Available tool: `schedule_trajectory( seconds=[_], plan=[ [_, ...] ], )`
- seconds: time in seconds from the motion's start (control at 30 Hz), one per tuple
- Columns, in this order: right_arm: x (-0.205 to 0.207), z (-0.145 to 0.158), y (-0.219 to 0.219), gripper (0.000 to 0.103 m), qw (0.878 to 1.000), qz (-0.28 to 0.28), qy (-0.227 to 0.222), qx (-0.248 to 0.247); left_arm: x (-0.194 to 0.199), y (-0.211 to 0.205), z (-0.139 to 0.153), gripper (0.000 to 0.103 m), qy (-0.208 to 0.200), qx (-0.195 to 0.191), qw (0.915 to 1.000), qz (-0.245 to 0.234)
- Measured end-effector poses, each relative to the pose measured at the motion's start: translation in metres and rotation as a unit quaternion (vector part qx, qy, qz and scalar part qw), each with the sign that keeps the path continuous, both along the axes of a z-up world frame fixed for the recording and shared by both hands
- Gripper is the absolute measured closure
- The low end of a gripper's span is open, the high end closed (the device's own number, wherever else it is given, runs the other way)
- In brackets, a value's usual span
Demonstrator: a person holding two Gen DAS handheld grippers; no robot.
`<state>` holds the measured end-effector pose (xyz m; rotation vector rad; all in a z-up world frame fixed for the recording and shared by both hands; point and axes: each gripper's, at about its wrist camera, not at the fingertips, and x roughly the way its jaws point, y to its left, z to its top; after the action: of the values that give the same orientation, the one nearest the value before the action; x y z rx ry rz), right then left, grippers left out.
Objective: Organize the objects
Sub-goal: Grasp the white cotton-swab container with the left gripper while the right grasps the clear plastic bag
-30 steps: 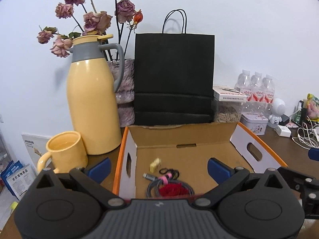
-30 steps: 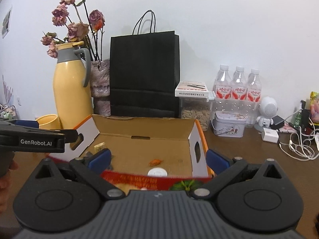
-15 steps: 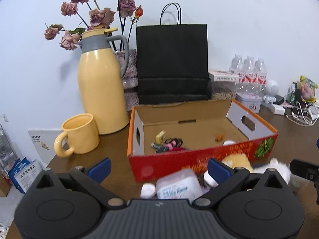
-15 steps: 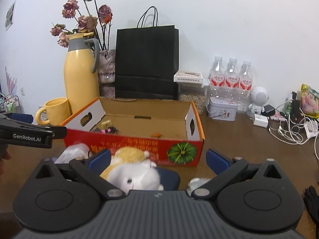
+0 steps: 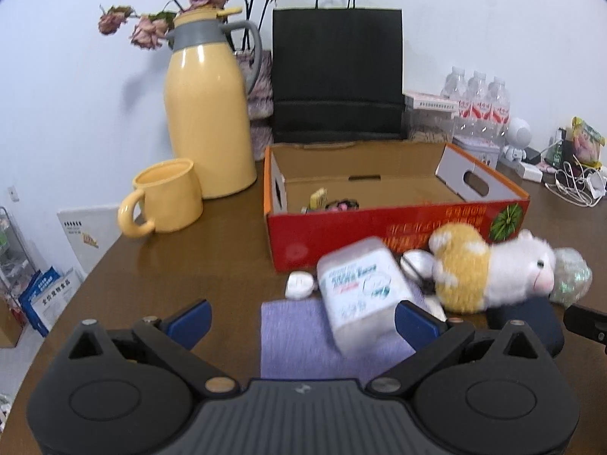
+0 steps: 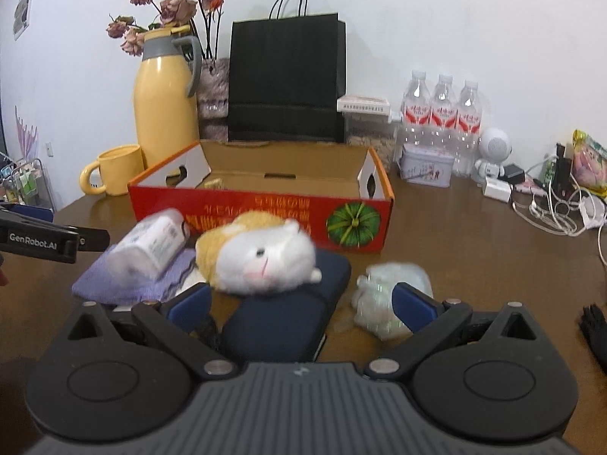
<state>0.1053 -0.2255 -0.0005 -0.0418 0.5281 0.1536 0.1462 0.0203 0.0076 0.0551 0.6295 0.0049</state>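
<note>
While both jaws gape empty, drop left gripper (image 5: 301,313) square over wipes pack (image 5: 360,294), pinch mid-body; keep right gripper (image 6: 299,299) off plush hamster (image 6: 261,256).

The box (image 6: 265,212) is red outside with yellow lettering and a green-and-yellow pumpkin print, plain brown cardboard inside, orange along its rim. The plush toy (image 6: 258,258) is white with a golden-yellow back and pink snout. It lies on a navy case (image 6: 288,318). The cloth (image 5: 303,341) is lavender. The jug (image 5: 206,121) and mug (image 5: 167,204) are pale yellow, the jug's collar grey. The bag (image 5: 337,76) is black, the surface (image 5: 182,265) dark brown.
</note>
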Motion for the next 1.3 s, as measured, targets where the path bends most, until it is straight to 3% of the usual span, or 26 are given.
schedule_trajectory(
  seconds=[0.43,1.0,1.2,1.27,1.3],
  plan=[
    [-0.005,-0.016,-0.029,0.000,0.999,-0.041,0.015,0.006,-0.004,-0.002,-0.005,0.000,0.014,-0.022,0.9996,-0.010],
    [0.055,-0.038,-0.068,0.000,0.994,-0.099,0.037,0.016,0.058,-0.035,-0.020,0.001,0.045,-0.051,0.9977,0.002],
    [0.061,-0.040,-0.074,0.019,0.994,-0.087,0.029,0.054,0.069,-0.029,-0.032,0.012,0.066,-0.094,0.9932,0.018],
    [0.063,-0.042,-0.075,0.033,0.994,-0.081,0.031,0.066,0.071,-0.027,-0.034,0.024,0.068,-0.104,0.9920,0.020],
    [0.063,-0.042,-0.075,0.047,0.994,-0.076,0.032,0.071,0.071,-0.027,-0.035,0.031,0.069,-0.109,0.9914,0.020]
  ],
)
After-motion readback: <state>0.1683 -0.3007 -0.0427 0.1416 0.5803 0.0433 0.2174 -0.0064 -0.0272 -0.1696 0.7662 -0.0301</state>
